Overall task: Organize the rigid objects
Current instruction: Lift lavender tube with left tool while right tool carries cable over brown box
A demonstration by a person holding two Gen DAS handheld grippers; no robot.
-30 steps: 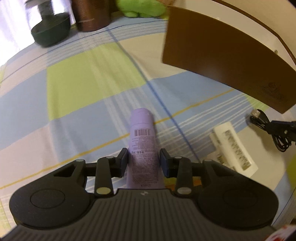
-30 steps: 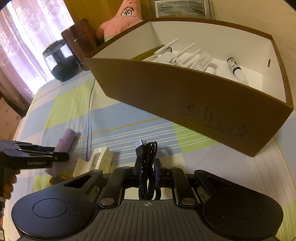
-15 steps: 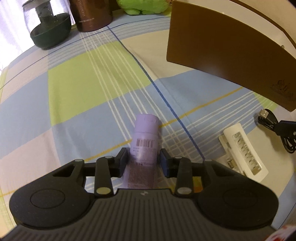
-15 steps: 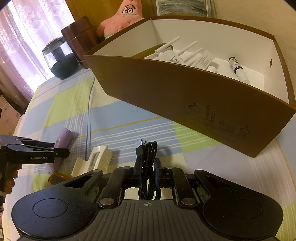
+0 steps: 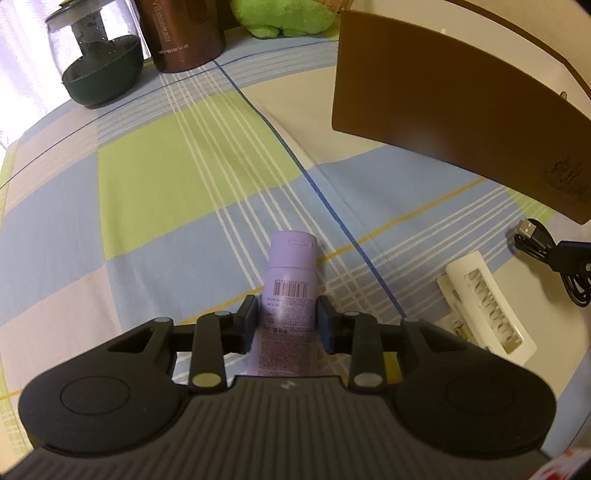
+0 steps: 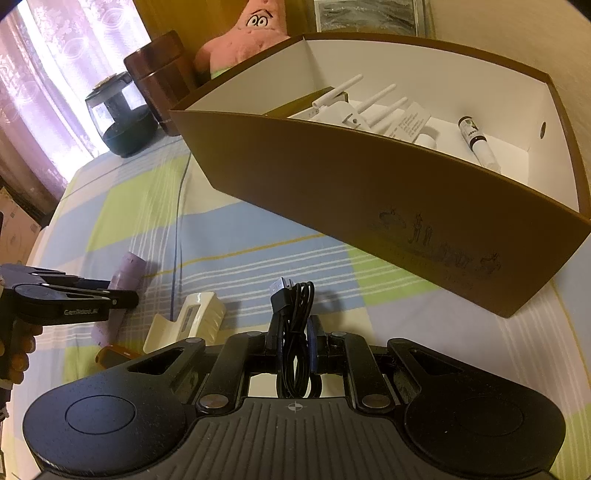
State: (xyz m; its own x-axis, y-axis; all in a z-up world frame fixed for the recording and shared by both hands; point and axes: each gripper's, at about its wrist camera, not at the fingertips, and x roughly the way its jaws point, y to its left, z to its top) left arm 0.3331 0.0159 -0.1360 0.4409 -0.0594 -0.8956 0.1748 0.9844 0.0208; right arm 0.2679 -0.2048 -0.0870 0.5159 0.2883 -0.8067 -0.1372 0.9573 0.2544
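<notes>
My left gripper [image 5: 288, 325] is shut on a lilac tube [image 5: 290, 291] with a barcode, cap pointing away, held low over the checked cloth. It also shows in the right wrist view [image 6: 125, 275] with the left gripper [image 6: 122, 297] on it. My right gripper [image 6: 293, 339] is shut on a coiled black USB cable [image 6: 293, 314], which also shows in the left wrist view [image 5: 535, 236]. The brown box [image 6: 369, 199] with white inside stands ahead of the right gripper and holds a white router [image 6: 354, 114] and a small bottle [image 6: 476, 144].
A white battery charger [image 5: 487, 306] lies on the cloth between the grippers, with a small orange item [image 6: 110, 354] beside it. A glass jar [image 5: 96, 62], a brown canister [image 5: 184, 33] and a plush toy [image 6: 247, 33] stand at the far edge.
The left gripper has pulled back and risen with the tube, so more of the far edge shows. The right gripper with the cable has barely moved.
</notes>
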